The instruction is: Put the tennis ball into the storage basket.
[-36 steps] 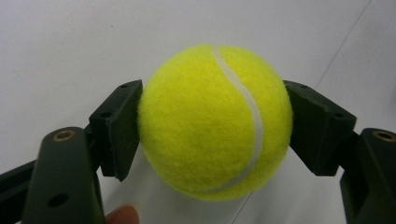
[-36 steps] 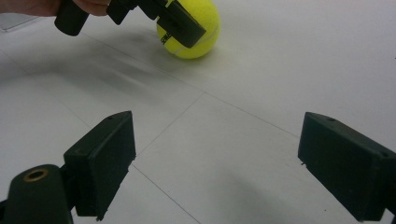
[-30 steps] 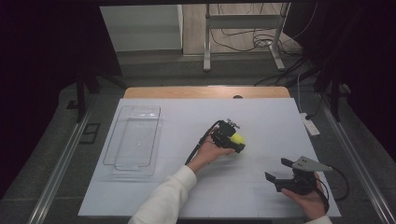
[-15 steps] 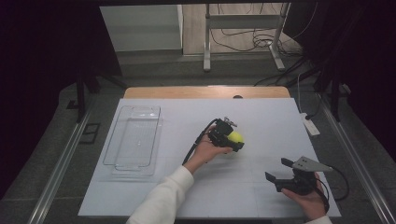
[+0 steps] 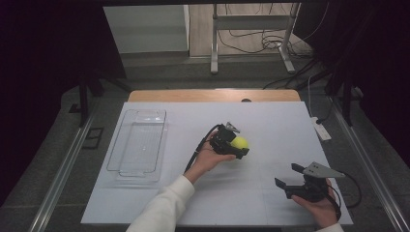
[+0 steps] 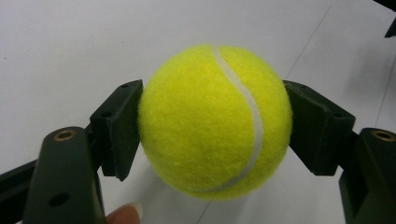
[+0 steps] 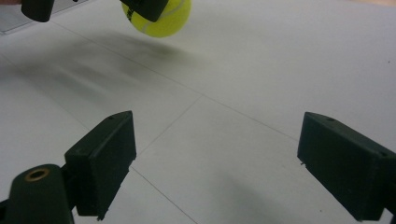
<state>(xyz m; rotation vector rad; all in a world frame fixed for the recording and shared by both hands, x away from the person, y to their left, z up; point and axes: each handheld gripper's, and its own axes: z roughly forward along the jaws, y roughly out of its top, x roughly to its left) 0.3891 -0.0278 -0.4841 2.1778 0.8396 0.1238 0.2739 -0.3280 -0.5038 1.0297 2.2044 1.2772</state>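
A yellow tennis ball (image 5: 239, 142) hangs a little above the middle of the white table, and my left gripper (image 5: 235, 146) is shut on it. In the left gripper view both black pads (image 6: 119, 126) press the ball (image 6: 215, 121) on its sides. My right gripper (image 5: 289, 179) stands open near the front right of the table, nothing between its pads (image 7: 105, 158). From the right gripper view the ball (image 7: 161, 16) shows at the top, off the surface with its shadow below.
A clear plastic tray (image 5: 139, 145) lies empty at the left of the table. A white power strip (image 5: 320, 128) sits at the right edge. The table's wooden far edge (image 5: 212, 95) runs behind, with metal frame legs beyond it.
My left gripper has carried the ball slightly up and to the left. The right gripper has stayed in place.
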